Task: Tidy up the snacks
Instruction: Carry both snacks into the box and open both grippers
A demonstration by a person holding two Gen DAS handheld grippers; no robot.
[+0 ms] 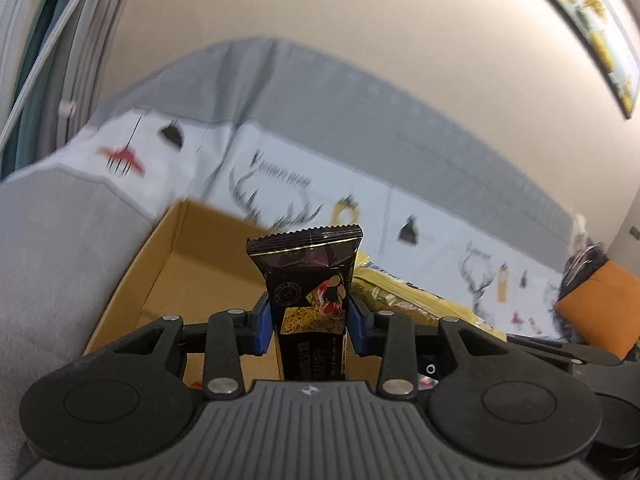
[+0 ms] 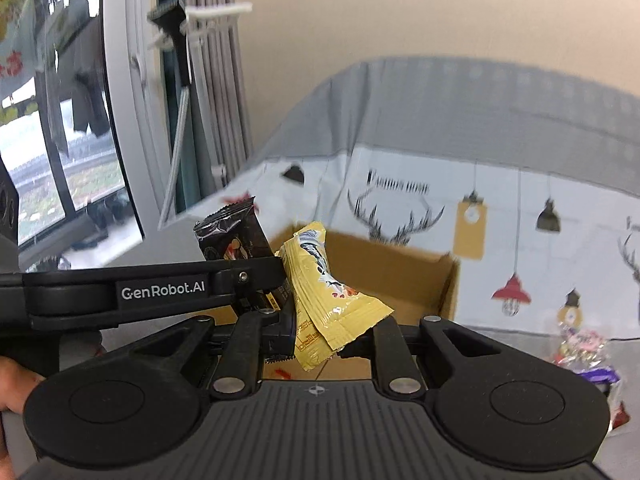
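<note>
I judge I'm carrying two snacks to the box (image 1: 168, 280), so the care now is to bring each one squarely over the open top, lower it inside the walls and only then let go, one side at a time so my two tools don't knock each other. My left gripper (image 1: 310, 320) has its jaws pressed in on the dark bar (image 1: 310, 276), pinching it about the middle; the bar stands upright, its crimped end at 12 o'clock, with the box behind it toward 10 o'clock. My right gripper (image 2: 334, 320) pinches the yellow packet (image 2: 324, 292), jaws narrowed onto it; the packet leans toward 11 o'clock, its lower end hanging loose. The box sits just past it, and my left tool crosses in from 9 o'clock, close beside the packet.
</note>
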